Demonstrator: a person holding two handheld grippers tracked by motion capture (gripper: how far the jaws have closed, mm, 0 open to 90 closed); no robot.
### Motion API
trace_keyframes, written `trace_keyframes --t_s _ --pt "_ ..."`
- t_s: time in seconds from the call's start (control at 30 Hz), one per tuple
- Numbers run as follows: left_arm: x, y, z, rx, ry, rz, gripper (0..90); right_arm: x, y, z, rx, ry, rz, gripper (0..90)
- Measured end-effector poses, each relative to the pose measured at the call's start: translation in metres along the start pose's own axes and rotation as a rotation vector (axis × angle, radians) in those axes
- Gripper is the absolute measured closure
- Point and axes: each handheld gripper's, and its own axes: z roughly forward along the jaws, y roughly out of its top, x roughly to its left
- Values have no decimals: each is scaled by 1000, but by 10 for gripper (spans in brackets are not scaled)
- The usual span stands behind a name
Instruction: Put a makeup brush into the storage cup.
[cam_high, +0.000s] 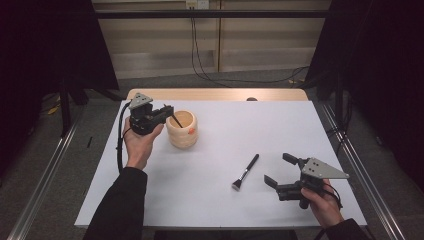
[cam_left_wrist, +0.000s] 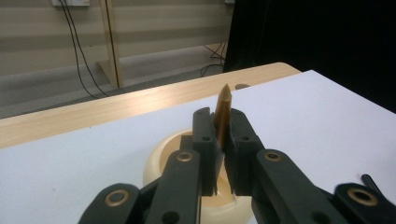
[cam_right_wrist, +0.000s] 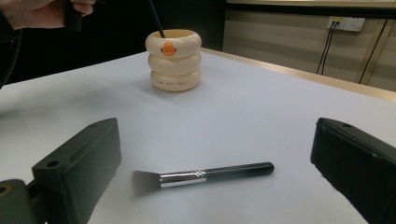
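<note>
With the left gripper clamping a slim brown stick over the cream cup at 10 o'clock, tilting is risking tipping it, while the wide-open right gripper is nearing the brush at 5 o'clock.

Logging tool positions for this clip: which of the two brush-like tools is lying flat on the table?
The makeup brush with the black handle and silver collar lies flat before the open right gripper. The other tool is clamped in the left gripper over the cream holder.

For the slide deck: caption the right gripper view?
Open right tongs face a makeup brush; ringed cream holder behind.
</note>
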Motion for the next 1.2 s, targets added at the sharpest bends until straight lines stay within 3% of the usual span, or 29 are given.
trace_keyframes --t_s 0.33,0.47,0.67,0.7,0.9,1.0,1.03,1.1,1.17,1.2 --pt "0 -6 4 9 12 5 839 0 0 0 -3 -2 1 11" --pt "1 -7 7 17 -4 1 839 0 0 0 -4 5 2 11" --pt "4 -11 8 21 1 -4 831 0 0 -1 -3 0 -3 11" --pt "4 -12 8 24 18 3 825 0 0 -1 -2 -3 -1 11" --pt "5 -15 9 17 42 -12 684 1 -1 -1 -1 0 -5 11" --pt "6 -16 10 12 43 -14 546 1 -1 -1 3 -2 -3 11" --pt "6 -16 10 -1 16 -11 517 1 -1 -2 7 3 -2 10" --pt "4 -15 9 -7 43 7 452 0 -1 -1 -3 -2 -1 11" --pt "5 -15 9 -20 20 -5 366 0 -1 0 -1 2 -2 11" --pt "5 -14 9 -25 31 4 338 0 -1 0 -1 1 4 10"
